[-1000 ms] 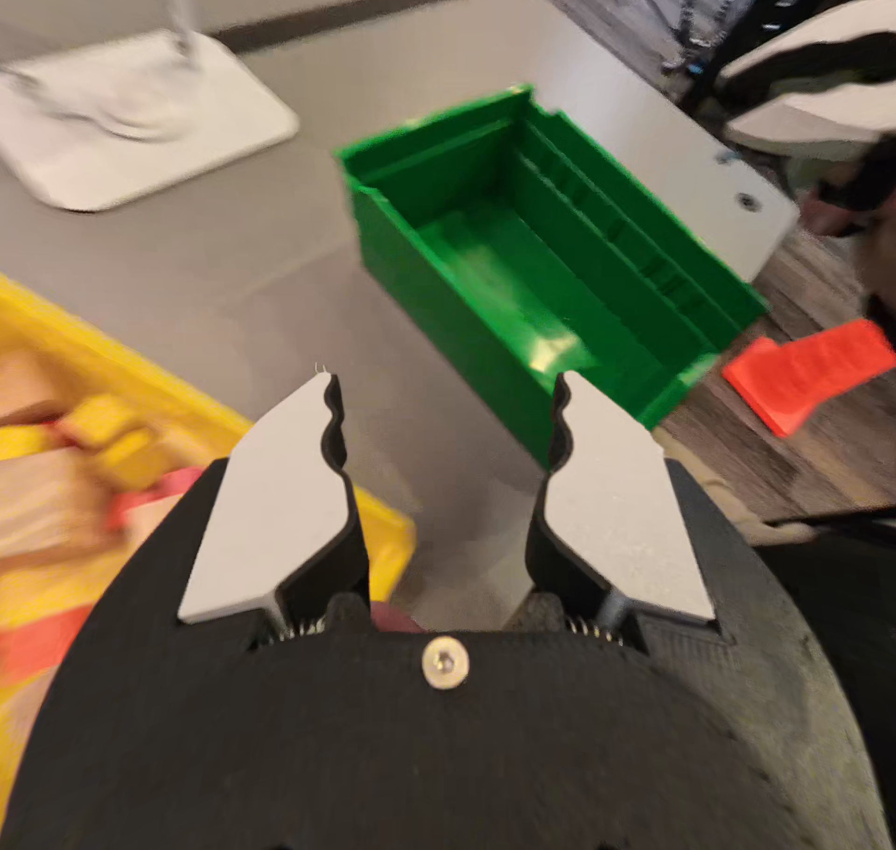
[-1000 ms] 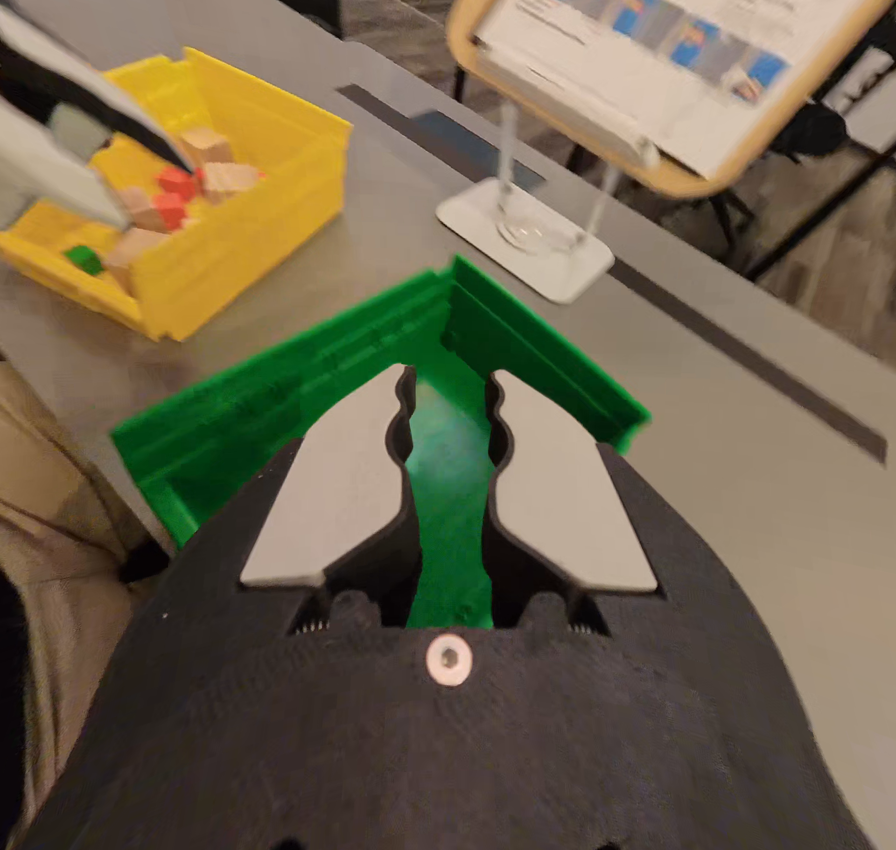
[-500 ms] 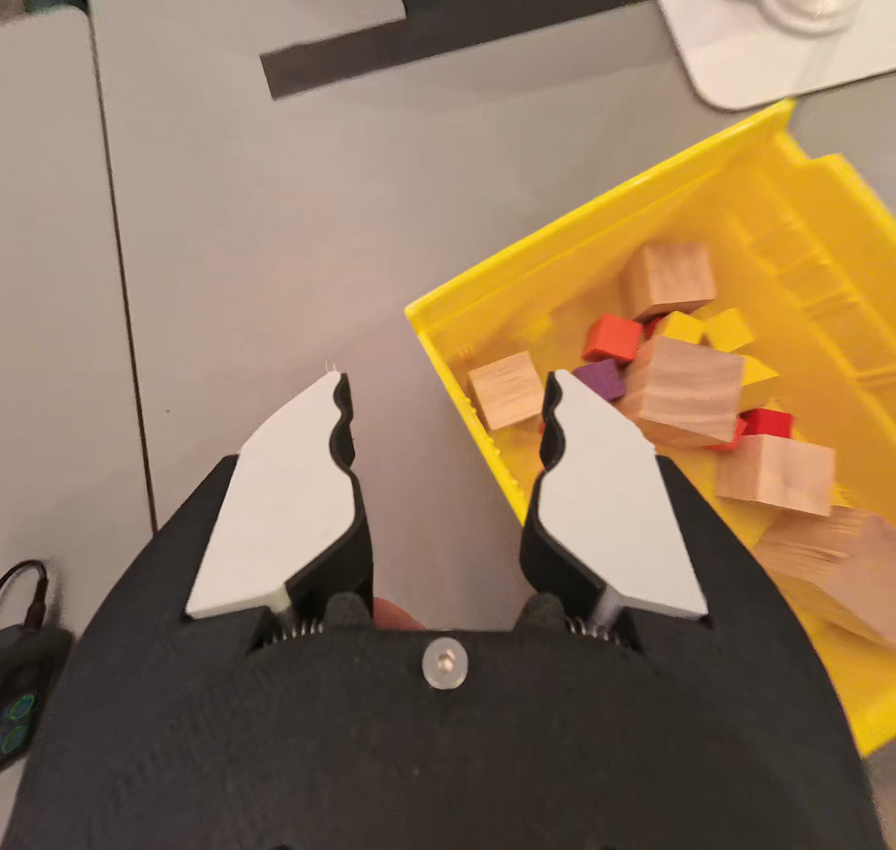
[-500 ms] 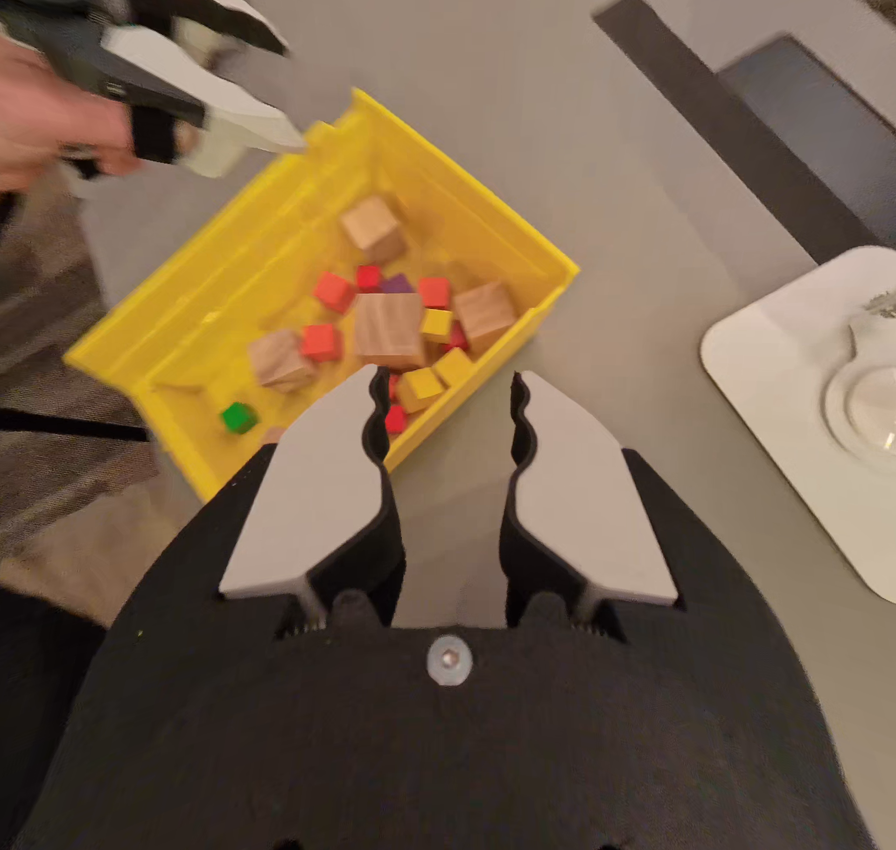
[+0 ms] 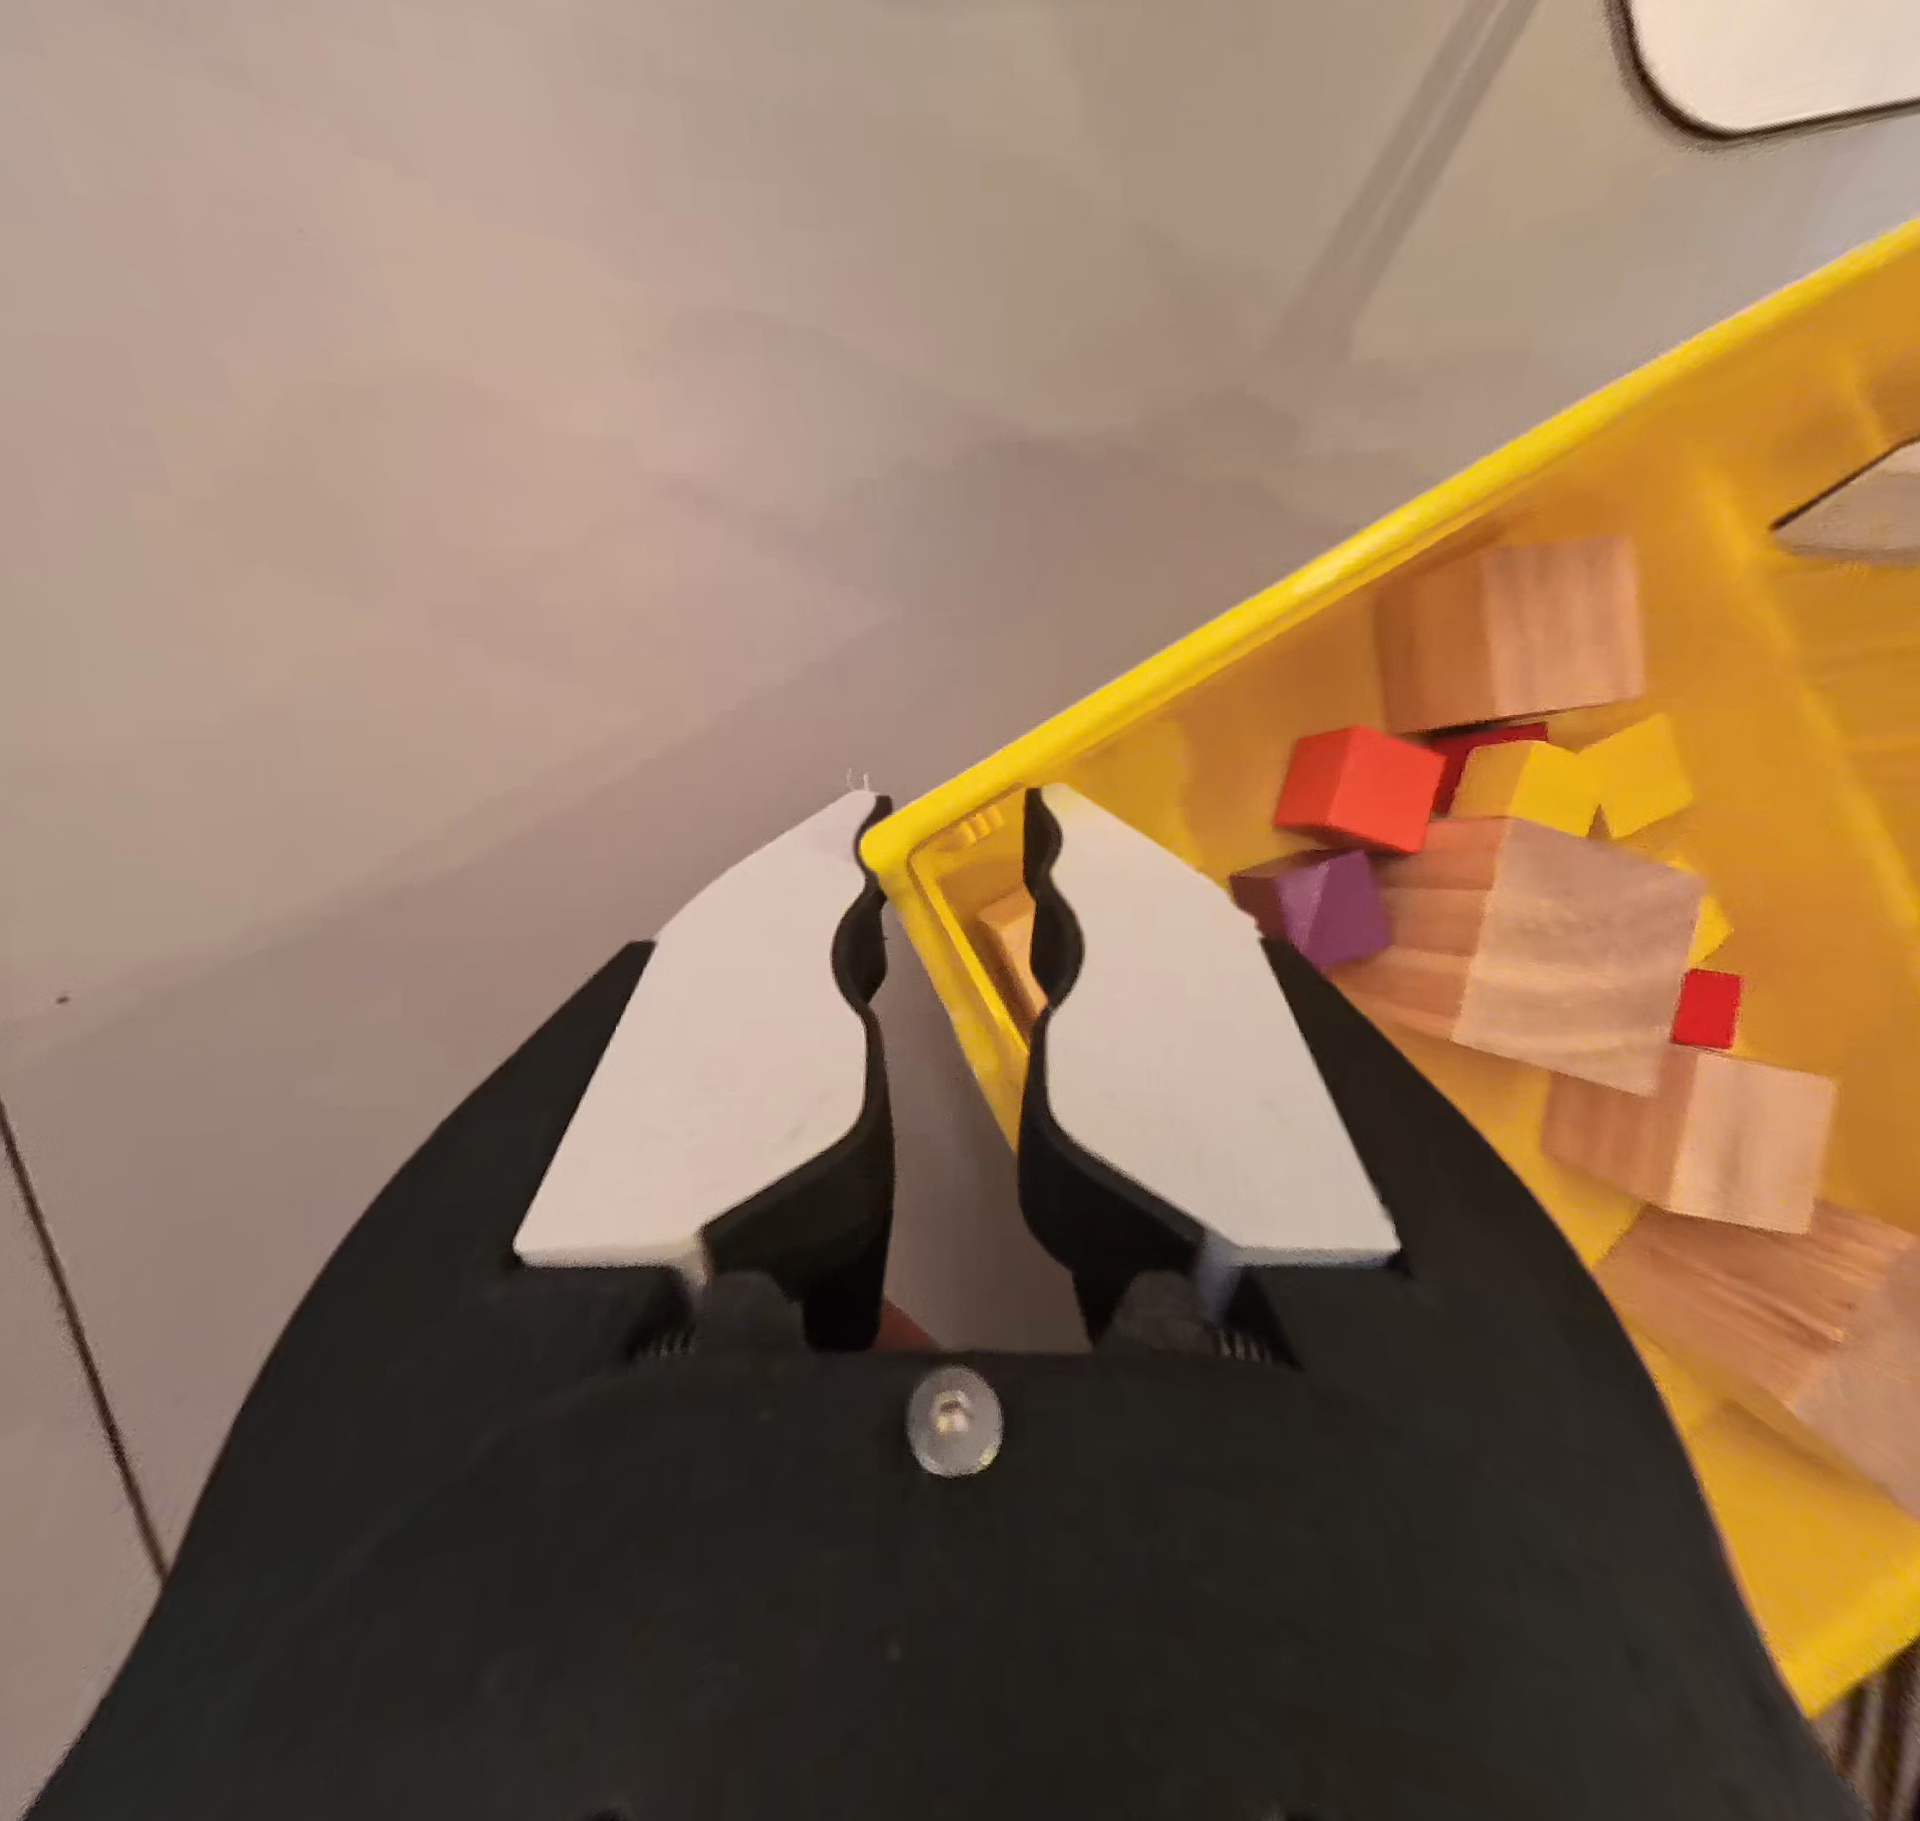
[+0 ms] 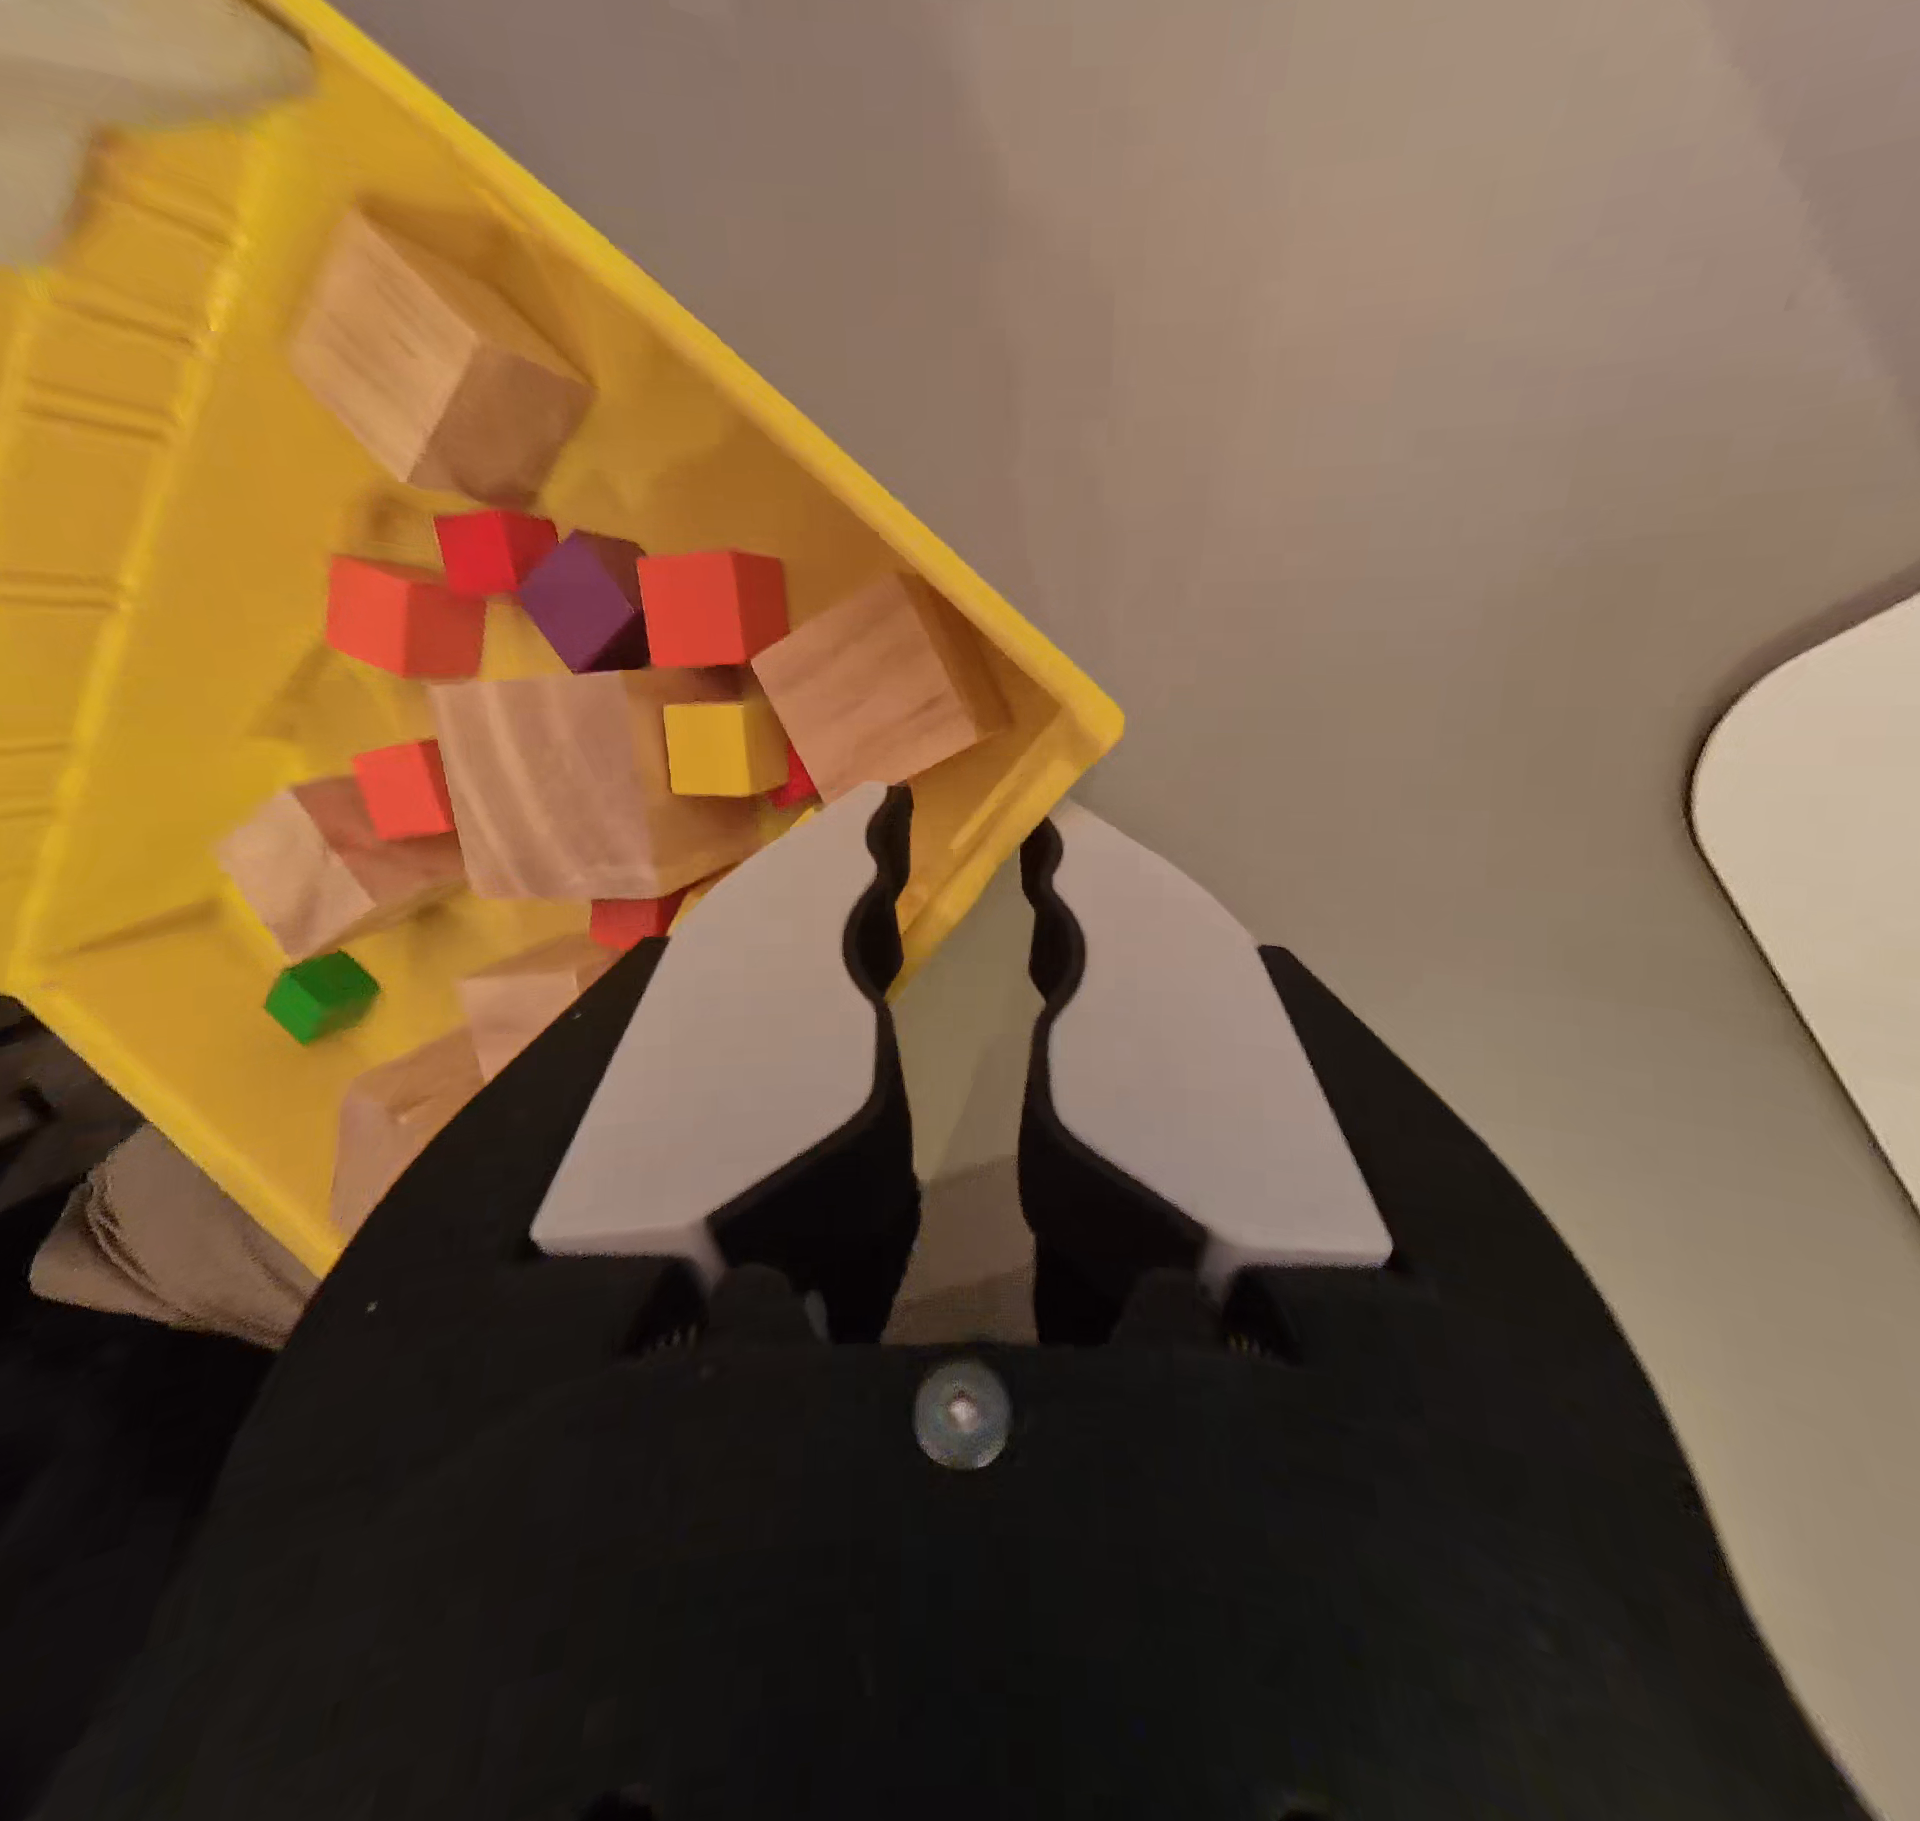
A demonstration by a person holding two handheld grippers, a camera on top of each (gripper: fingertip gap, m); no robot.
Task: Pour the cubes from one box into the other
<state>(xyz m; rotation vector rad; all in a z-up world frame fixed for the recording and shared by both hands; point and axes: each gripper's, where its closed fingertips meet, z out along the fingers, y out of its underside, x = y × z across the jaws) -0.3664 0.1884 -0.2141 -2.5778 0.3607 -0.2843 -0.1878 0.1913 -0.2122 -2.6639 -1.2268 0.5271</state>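
The yellow box (image 5: 1184, 774) holds several cubes: wooden ones (image 5: 1517, 628), orange-red (image 5: 1356, 784) and purple (image 5: 1330, 904). My left gripper (image 5: 954, 805) is shut on the box wall at a corner, one finger outside and one inside. In the right wrist view the box (image 6: 125, 628) shows wooden (image 6: 436, 369), purple (image 6: 582, 597), yellow (image 6: 722, 748) and green (image 6: 317, 992) cubes. My right gripper (image 6: 964, 805) is shut on the wall by another corner. The other box is out of view.
The grey table (image 5: 520, 421) lies beyond the box. A white stand base sits at the far right (image 5: 1766, 5) and close to the right gripper (image 6: 1829, 888). Beige cloth (image 6: 156, 1252) shows below the table edge.
Both grippers moved from the green box to the yellow box, dropped to its end walls, and their jaws narrowed from wide open to shut on the walls.
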